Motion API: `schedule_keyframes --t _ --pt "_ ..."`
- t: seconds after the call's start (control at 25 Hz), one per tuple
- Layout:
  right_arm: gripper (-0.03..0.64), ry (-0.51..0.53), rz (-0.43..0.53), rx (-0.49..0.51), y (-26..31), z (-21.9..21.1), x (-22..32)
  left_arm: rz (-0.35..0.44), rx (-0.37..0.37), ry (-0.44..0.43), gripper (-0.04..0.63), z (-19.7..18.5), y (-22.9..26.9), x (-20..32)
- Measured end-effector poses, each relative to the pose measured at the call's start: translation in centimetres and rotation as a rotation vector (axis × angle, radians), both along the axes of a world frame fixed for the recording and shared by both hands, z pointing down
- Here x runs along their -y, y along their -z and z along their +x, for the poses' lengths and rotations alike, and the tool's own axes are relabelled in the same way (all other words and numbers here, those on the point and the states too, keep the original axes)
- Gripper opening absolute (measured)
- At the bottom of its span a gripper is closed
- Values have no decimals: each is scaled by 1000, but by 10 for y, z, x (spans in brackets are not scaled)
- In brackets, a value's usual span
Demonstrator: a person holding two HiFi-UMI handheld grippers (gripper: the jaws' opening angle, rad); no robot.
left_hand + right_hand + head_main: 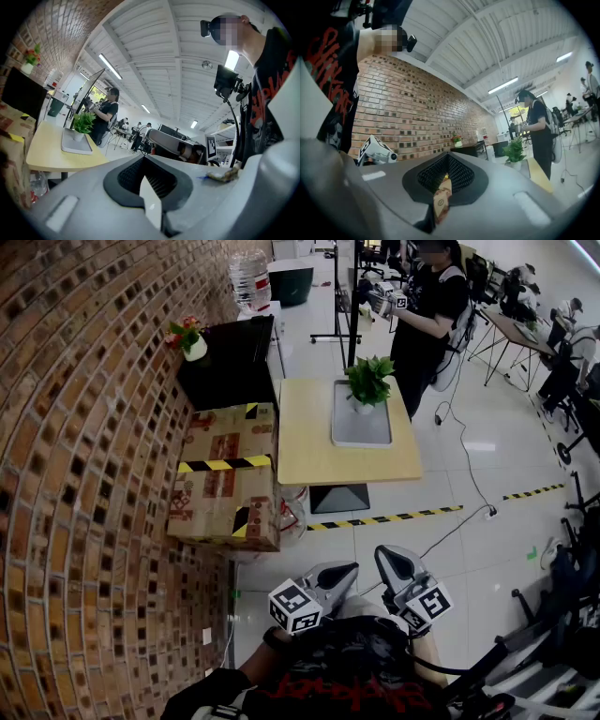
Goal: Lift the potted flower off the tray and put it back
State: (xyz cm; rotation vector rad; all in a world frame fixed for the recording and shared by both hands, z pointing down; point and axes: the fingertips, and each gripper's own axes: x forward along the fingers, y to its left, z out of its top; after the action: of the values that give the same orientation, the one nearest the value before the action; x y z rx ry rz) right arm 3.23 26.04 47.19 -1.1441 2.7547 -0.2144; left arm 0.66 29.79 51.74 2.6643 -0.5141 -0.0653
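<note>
A green potted plant [367, 382] in a white pot stands at the far end of a grey tray [362, 435] on a light wooden table [307, 454], well ahead of me. Both grippers are held close to my body, far short of the table. My left gripper [339, 572] and my right gripper [391, 562] point level toward it, jaws together and holding nothing. The left gripper view shows the plant [84, 123] on its tray [77, 146] beyond the shut left gripper [147, 185]. In the right gripper view the plant [514, 152] stands past the shut right gripper [446, 180].
A taped cardboard box [225, 474] sits left of the table against the brick wall [84, 474]. Behind it is a black cabinet [230, 367] bearing a small flower pot [190, 337]. A person [427, 315] stands beyond the table. Yellow-black tape [394, 517] crosses the floor.
</note>
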Motion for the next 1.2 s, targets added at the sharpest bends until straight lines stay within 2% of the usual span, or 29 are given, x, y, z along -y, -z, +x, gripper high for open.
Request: schedule_keyframes --t 0.2,0.36,0.48,0.68,0.76,0.88,0.96,1.08,1.2 --pt "3 -47 14 -46 -13 3 45 -31 -1 7 3 -1 -13 28" --pt "12 81 32 -62 -27 -6 88 -26 9 34 3 2 -14 76" --pt "3 162 2 -45 -37 -10 140 -20 44 57 3 6 -15 123" --pt "2 41 -48 -29 -33 22 257 37 117 73 3 26 -1 213" --pt "2 60 -61 0 -35 35 293 46 137 76 3 39 7 251" --pt "3 82 -107 34 -47 52 332 52 129 78 3 66 21 295" --pt "5 25 -120 27 -60 68 358 59 122 60 3 82 27 313" --pt "76 -53 -180 1 -85 84 390 32 137 37 3 88 20 331" --pt "78 -44 -249 -21 -112 89 417 -22 154 61 3 77 3 360"
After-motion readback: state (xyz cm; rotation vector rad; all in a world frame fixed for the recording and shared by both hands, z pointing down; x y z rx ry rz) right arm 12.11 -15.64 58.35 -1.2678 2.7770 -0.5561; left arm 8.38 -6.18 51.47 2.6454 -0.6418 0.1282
